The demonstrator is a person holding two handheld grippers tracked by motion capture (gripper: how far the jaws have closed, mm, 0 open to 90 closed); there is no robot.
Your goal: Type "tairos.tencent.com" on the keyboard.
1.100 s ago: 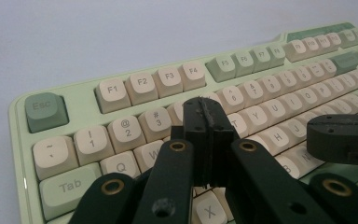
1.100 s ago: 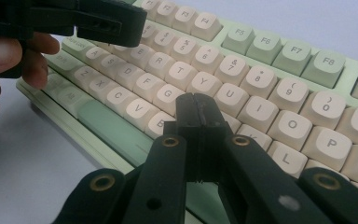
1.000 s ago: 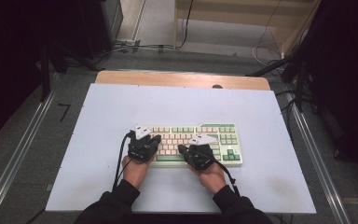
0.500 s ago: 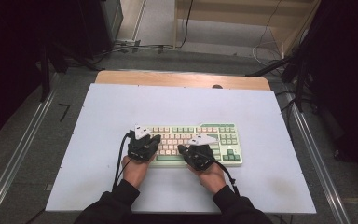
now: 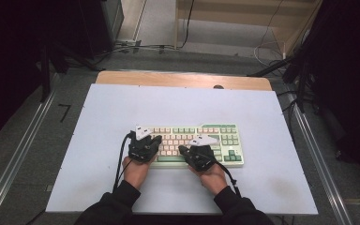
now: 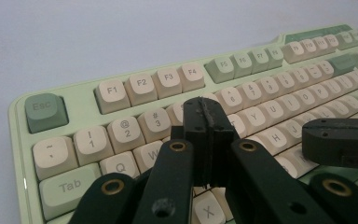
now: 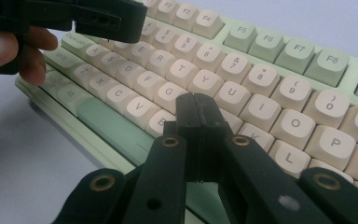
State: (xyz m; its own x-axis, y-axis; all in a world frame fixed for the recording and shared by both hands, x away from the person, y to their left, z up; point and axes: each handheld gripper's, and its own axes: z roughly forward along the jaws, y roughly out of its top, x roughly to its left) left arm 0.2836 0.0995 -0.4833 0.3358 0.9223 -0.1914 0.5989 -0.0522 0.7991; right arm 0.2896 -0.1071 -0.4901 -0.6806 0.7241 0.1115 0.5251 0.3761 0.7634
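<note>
A mint-green keyboard (image 5: 225,140) with cream and green keys lies on the white table (image 5: 178,103), near its front middle. My left gripper (image 5: 144,140) hovers over the keyboard's left end, with a hand behind it. In the left gripper view its jaws (image 6: 206,109) are pressed together with nothing between them, above the number and letter rows of the keyboard (image 6: 121,88). My right gripper (image 5: 198,150) sits over the lower middle keys. Its jaws (image 7: 196,107) are shut and empty too, just above the keys near the space bar (image 7: 112,126).
A wooden strip (image 5: 183,79) runs along the table's far edge. Metal rails (image 5: 314,145) flank both sides, and cables lie on the floor behind. Bare white surface surrounds the keyboard. The other gripper (image 7: 74,16) and a hand (image 7: 9,56) show at upper left in the right gripper view.
</note>
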